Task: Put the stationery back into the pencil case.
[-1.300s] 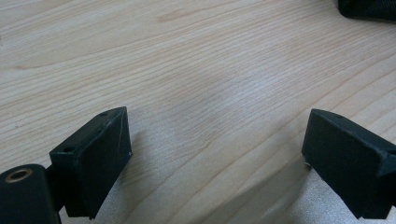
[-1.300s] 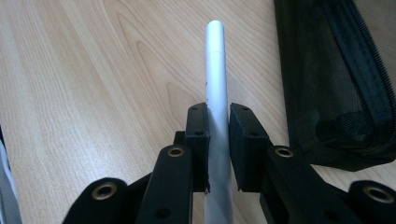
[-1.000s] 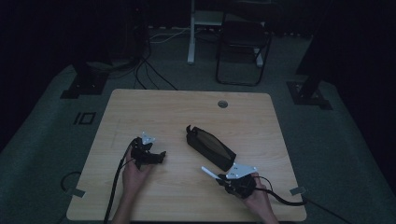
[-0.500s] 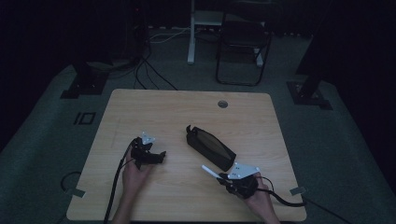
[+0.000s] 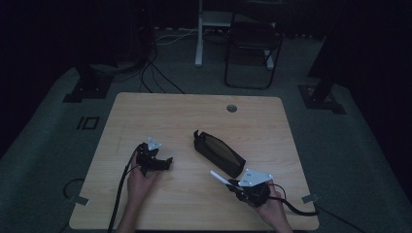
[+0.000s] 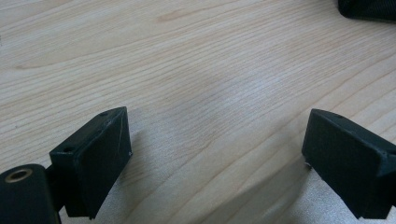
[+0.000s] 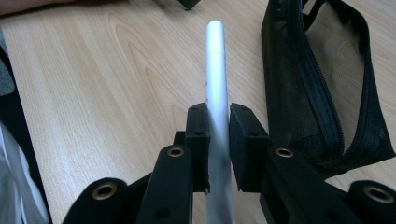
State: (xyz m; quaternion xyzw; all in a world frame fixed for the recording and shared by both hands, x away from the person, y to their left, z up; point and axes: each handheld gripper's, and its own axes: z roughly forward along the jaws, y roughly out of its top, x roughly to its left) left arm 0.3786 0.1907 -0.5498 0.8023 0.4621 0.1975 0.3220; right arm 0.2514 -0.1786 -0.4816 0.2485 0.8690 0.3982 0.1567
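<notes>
Right gripper (image 7: 218, 140): jaws pressed on a slim silver cylindrical pen (image 7: 216, 70), held lengthwise along the jaw line, tip projecting forward.

Black mesh zip pouch (image 7: 317, 88): laid flat on the pale wooden table (image 5: 145, 111), just beside the pen, long axis near parallel; nearer this hand.

Left gripper (image 6: 219, 158): jaws spread wide, nothing between, low over bare wood, apart from the pouch.

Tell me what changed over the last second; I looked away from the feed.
Almost nothing. The right gripper stays shut on the pen, shifted at most slightly beside the pouch. The left gripper stays open over the table, and the pouch has not moved.
</notes>
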